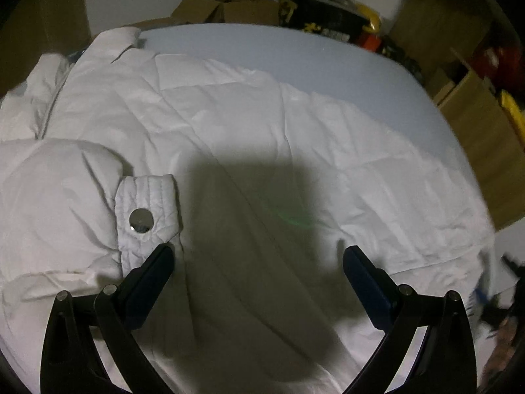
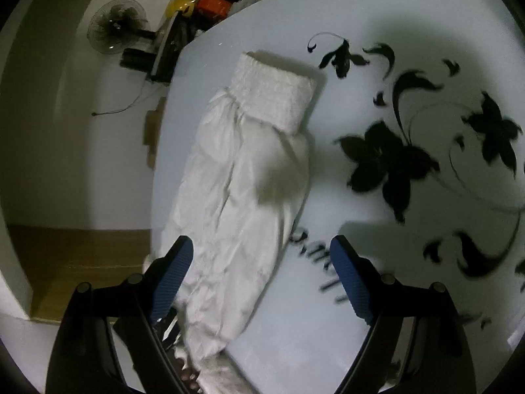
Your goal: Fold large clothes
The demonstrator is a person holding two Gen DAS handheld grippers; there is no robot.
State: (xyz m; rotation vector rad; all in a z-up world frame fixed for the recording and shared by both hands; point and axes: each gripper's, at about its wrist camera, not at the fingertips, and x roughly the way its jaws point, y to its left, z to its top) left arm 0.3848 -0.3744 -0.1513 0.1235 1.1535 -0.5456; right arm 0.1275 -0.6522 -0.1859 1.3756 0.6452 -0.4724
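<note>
A large white puffer jacket point(image 1: 229, 124) lies spread over a pale blue table point(image 1: 295, 55). In the left wrist view its cuff tab with a silver snap button point(image 1: 141, 220) lies by my left finger. My left gripper point(image 1: 259, 256) is open and empty just above the jacket body. In the right wrist view one white sleeve point(image 2: 242, 177) lies stretched out with its ribbed cuff point(image 2: 275, 95) at the far end. My right gripper point(image 2: 262, 256) is open and empty above the near part of the sleeve.
The table top point(image 2: 328, 328) carries a black flower print point(image 2: 387, 164) to the right of the sleeve. Cardboard boxes point(image 1: 226, 6) and clutter stand behind the table. A floor fan point(image 2: 115, 28) and a brown box point(image 2: 85, 262) are beyond the table's left edge.
</note>
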